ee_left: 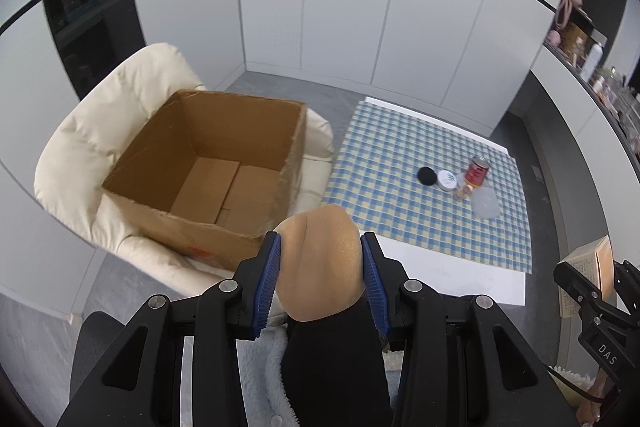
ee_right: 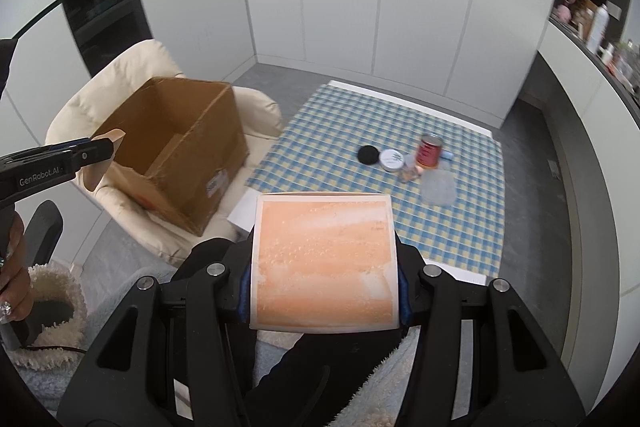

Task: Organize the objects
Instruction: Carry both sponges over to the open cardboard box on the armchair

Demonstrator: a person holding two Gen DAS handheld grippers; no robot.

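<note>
Currently your left gripper clamps a tan pouch, long axis pointing ahead; right gripper holds the orange packet. Cardboard box ahead-left, empty.

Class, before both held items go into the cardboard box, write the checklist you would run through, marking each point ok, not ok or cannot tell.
1. Left gripper clamped on beige object: ok.
2. Right gripper clamped on orange packet: ok.
3. Cardboard box open on top: ok.
4. Box empty inside: ok.
5. Box steady on cream chair: cannot tell.
6. Items left on checked cloth: not ok, several remain.
</note>
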